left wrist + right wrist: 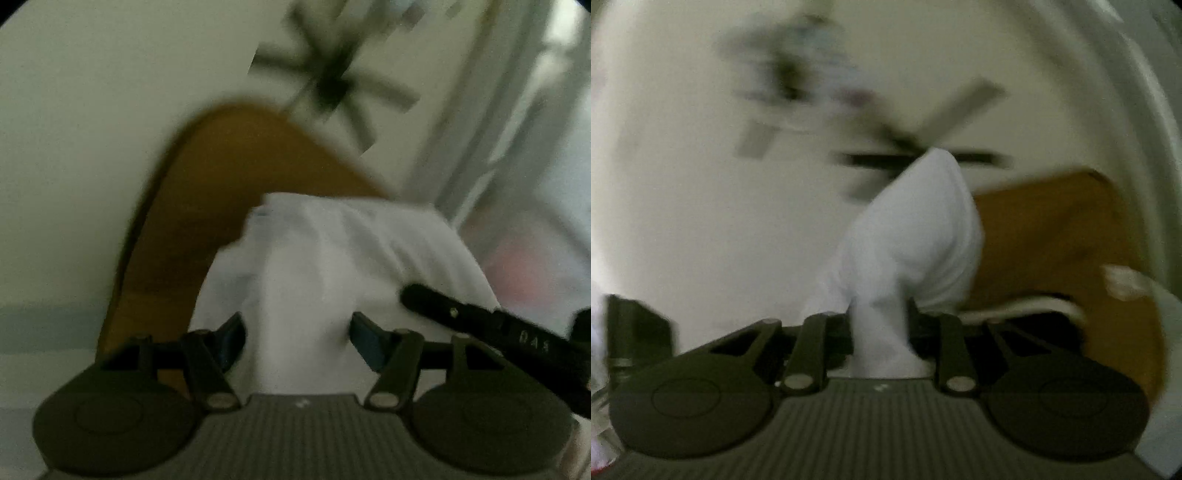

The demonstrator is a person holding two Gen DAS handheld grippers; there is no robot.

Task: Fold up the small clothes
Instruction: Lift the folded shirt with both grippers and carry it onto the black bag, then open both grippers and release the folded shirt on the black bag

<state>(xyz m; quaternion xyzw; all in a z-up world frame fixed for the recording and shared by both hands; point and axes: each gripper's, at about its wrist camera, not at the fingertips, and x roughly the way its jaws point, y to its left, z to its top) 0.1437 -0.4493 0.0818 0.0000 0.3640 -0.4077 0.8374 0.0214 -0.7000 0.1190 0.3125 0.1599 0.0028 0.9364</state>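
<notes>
From the left wrist view, I have my left gripper (pixel 295 332) set fairly wide around a thick bunch of the small white cotton garment (pixel 332 258), which fills the whole gap between the two dark pads. Whether those pads truly bite the cloth I cannot tell for sure through the blur, but the fabric rises straight out from between them. The garment hangs lifted above the brown wooden table (pixel 229 177), near its rounded far corner. The black finger of the other gripper (pixel 480 321) comes in over the cloth's right side.

Moving to the right wrist view, my right gripper (pixel 881 325) is drawn narrow and pinches a gathered neck of the same white garment (pixel 916 236), which balloons upward beyond the pads. The table (pixel 1052 236) shows to the right, its edge curving away. A blurred star-shaped chair base (pixel 905 147) lies on the pale floor behind.

I judge the cloth light, soft and limp: it will sag and bunch wherever unsupported. Corners or a hem would give cleaner holds than these mid-fabric bunches.
</notes>
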